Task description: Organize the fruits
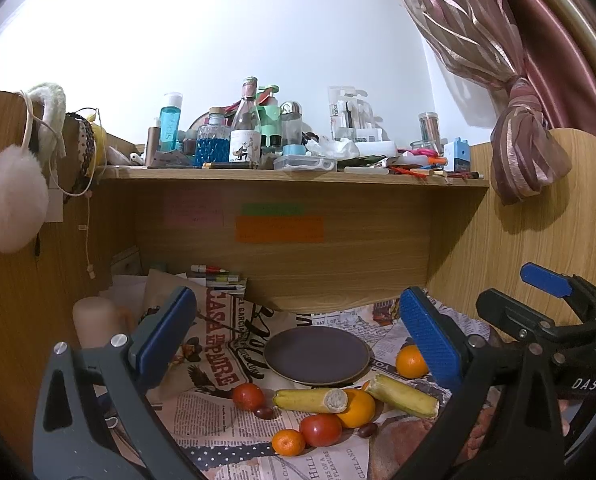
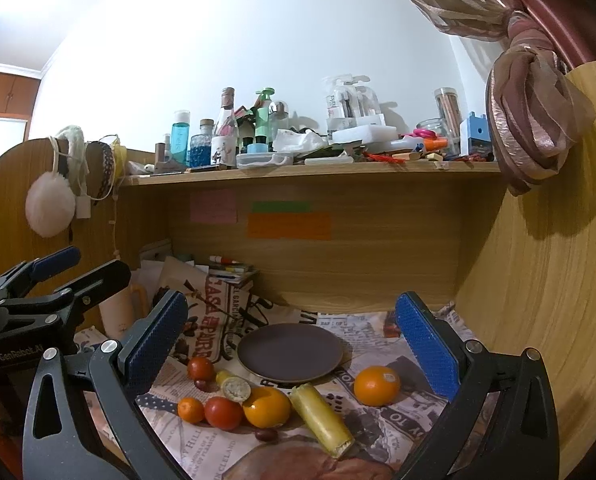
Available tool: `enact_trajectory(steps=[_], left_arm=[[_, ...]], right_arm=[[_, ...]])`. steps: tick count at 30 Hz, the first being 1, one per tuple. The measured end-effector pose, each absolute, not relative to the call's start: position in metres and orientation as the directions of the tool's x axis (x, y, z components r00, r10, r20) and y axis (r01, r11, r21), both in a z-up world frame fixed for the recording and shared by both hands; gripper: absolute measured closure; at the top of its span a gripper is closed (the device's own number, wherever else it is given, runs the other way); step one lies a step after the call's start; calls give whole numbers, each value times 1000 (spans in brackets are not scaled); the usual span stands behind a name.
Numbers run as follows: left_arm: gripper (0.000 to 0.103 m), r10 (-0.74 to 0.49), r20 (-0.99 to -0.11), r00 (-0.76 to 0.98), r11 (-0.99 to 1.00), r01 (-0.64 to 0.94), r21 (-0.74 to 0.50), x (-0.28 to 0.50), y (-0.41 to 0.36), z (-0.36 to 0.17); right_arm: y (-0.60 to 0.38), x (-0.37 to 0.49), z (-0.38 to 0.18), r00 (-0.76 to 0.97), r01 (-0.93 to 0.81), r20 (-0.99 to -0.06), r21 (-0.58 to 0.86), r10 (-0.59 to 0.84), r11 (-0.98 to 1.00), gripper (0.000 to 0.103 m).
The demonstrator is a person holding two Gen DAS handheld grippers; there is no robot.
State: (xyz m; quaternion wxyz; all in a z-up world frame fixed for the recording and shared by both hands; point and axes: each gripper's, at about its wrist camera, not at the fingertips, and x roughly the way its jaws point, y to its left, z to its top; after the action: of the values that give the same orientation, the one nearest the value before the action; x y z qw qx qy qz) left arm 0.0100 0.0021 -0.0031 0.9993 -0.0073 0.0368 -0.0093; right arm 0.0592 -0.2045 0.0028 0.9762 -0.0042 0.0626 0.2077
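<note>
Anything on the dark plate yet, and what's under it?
The dark plate holds nothing; its top is bare. It sits on the printed newspaper covering the desk. All the fruit lies on the paper in front of it. Whatever lies beneath the plate's middle is hidden.

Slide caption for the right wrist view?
Open right gripper above empty dark plate, loose fruit on newspaper.

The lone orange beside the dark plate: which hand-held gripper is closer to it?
Right. The right hand-held gripper has the orange just inside its right finger; the left hand-held gripper sits further left.
</note>
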Motion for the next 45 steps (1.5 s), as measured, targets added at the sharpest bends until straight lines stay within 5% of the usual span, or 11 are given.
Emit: enact_trajectory(steps=[45], left_arm=[[0,-15,-73,997,1000,15,-6,12,1,-7]], right_arm=[[-208,60,5,906,-404,-119,43,406,914,0]])
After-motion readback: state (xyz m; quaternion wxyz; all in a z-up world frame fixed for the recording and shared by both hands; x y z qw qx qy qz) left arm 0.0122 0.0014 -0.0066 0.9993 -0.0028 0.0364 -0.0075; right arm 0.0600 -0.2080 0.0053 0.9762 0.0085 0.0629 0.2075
